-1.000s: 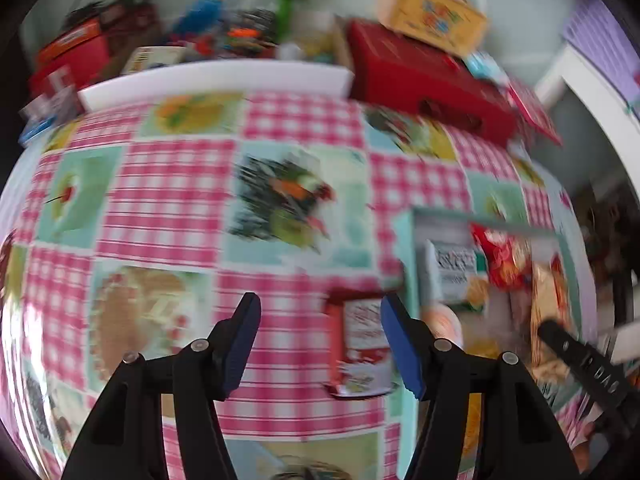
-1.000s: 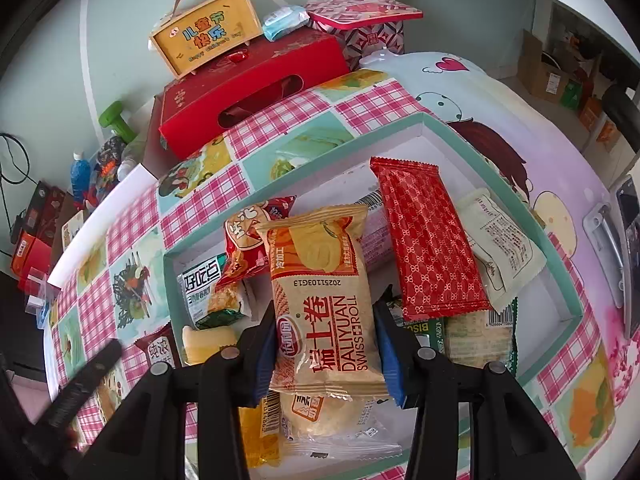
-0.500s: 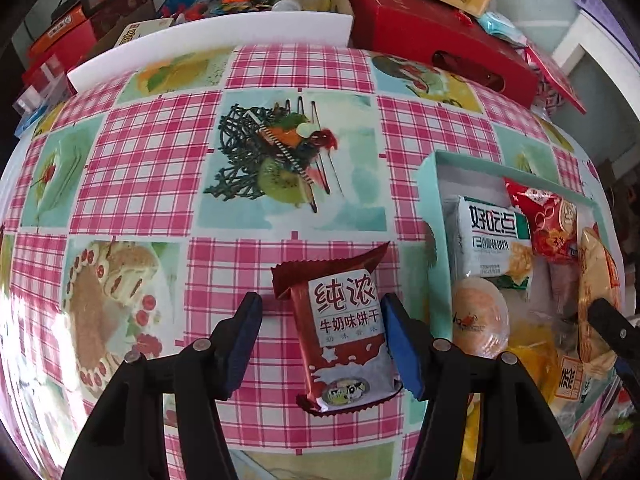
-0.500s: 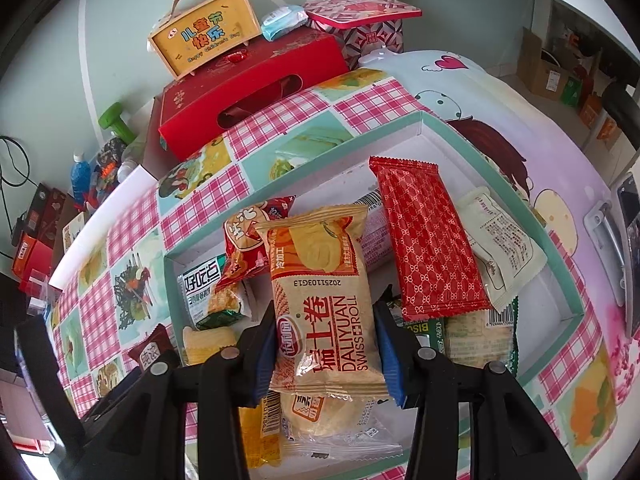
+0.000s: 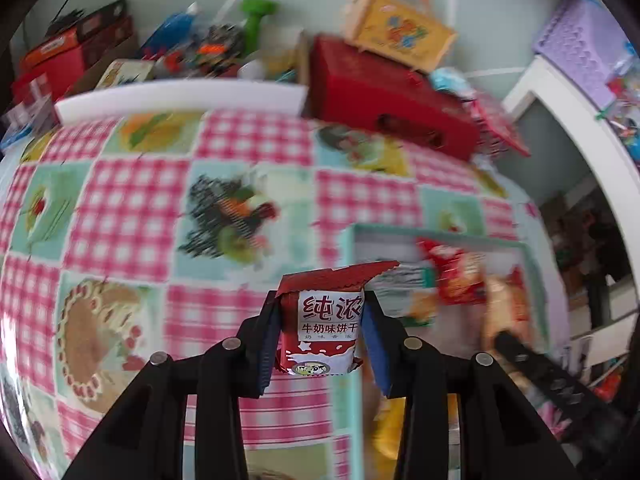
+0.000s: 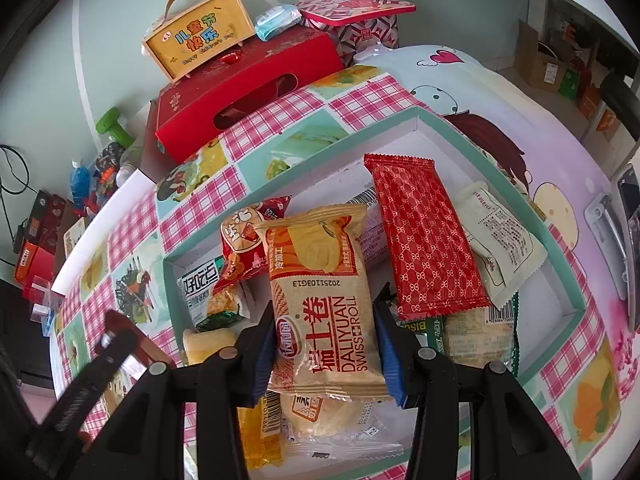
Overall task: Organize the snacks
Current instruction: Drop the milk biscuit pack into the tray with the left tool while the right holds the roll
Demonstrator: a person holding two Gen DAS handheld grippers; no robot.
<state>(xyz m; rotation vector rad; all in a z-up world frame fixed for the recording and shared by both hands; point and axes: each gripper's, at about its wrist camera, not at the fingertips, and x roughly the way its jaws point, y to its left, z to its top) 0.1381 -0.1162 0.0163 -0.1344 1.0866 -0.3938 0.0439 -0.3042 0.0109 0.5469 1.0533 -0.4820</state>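
Left tongs (image 5: 322,330) pinching a small red milk biscuit pack (image 5: 323,326), held up off the bench (image 5: 120,208) with its checked pink cloth, just left of the teal box (image 5: 346,248). Right tongs (image 6: 326,344) squeezed onto a yellow Swiss roll pack (image 6: 324,300), held over the teal box (image 6: 496,168), above the other snacks. Lots of snacks inside that box: a long red wafer pack (image 6: 424,236) leaning on a pale white pack (image 6: 500,240), a small red bag (image 6: 248,248) beside a white and green pack (image 6: 204,292), plus a green biscuit pack (image 6: 472,336) and a clear wrapped cake (image 6: 332,416) lower down. Behind the box, at the far edge of the bench, a big red gift box (image 6: 248,88) with a yellow carry box (image 6: 200,36) sitting on top. Blurry view from the left side.
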